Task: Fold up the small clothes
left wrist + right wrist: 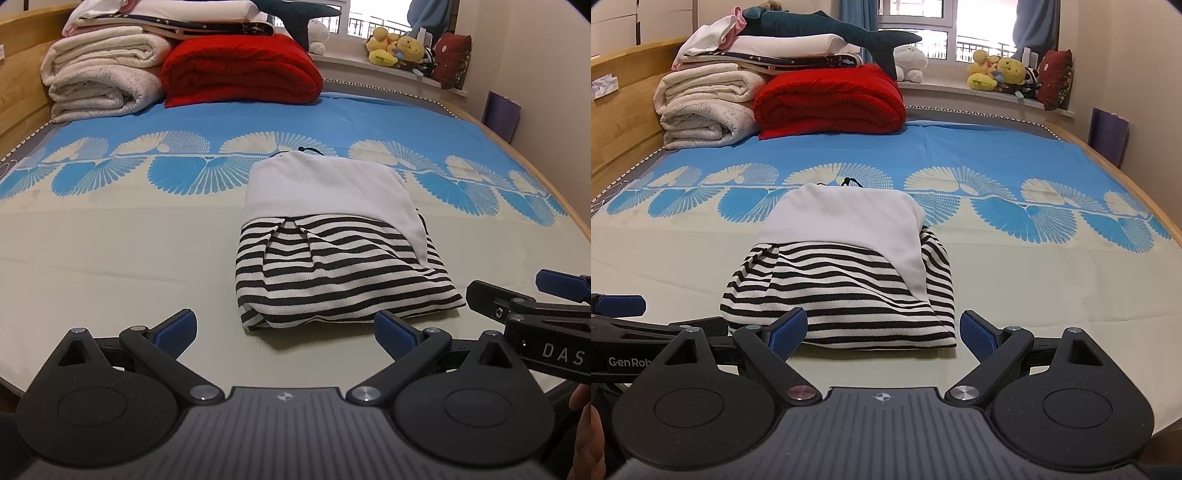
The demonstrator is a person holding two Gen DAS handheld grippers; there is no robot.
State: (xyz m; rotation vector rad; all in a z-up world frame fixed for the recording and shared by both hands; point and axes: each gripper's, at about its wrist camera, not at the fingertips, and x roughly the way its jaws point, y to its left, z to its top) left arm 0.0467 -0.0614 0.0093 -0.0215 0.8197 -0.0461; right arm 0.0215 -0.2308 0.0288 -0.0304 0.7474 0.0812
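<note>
On my left wrist view I read "DAS" in white on the black body of the right gripper [517, 295], which pokes in at the lower right edge. My right wrist view gives "GenRob", cut off, on the left gripper [657, 314] at the lower left edge. I find no other legible writing.

My left gripper [284, 328] has its blue-padded fingers [177, 328] spread wide and gripping nothing; my right gripper [882, 332] is likewise spread and empty. The folded garment [332, 254], striped black and white with a plain white upper part, lies on the bed sheet [110, 258] at frame centre, just beyond both grippers' tips and apart from them.

Only the right wrist view shows the whole teal shark plush [827, 29] on the stacked bedding at upper left; the left view crops it. Both show the red blanket [240, 70] and the yellow plush toys [395, 48] on the windowsill.
</note>
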